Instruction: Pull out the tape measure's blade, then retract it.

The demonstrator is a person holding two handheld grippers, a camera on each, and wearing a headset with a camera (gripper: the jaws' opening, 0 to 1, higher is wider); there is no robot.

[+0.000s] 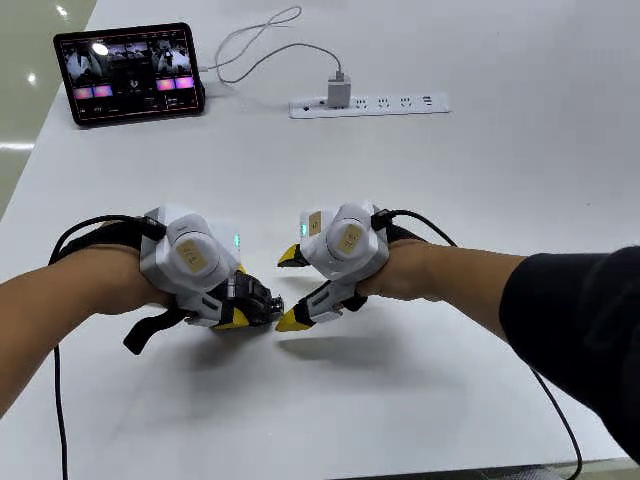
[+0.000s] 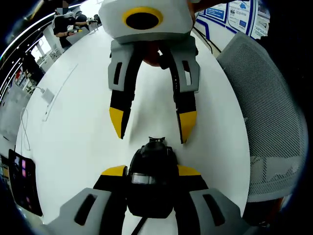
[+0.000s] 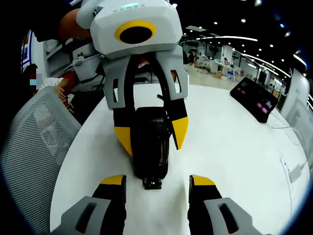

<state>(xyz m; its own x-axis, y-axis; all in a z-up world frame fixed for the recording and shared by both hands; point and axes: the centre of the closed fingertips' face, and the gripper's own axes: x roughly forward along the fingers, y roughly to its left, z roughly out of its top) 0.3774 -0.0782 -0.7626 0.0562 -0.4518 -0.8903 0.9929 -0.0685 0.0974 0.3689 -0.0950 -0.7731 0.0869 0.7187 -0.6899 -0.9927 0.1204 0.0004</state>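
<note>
Left gripper (image 2: 150, 172) clamps the tape measure (image 2: 151, 192) (black); right gripper (image 3: 157, 180) gapes

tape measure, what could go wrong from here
1. The right claw is open with the small blade tab between its jaws; closing off-centre could miss it.
2. The left claw alone holds the tape measure; a hard pull might slip the case from its jaws.
</note>
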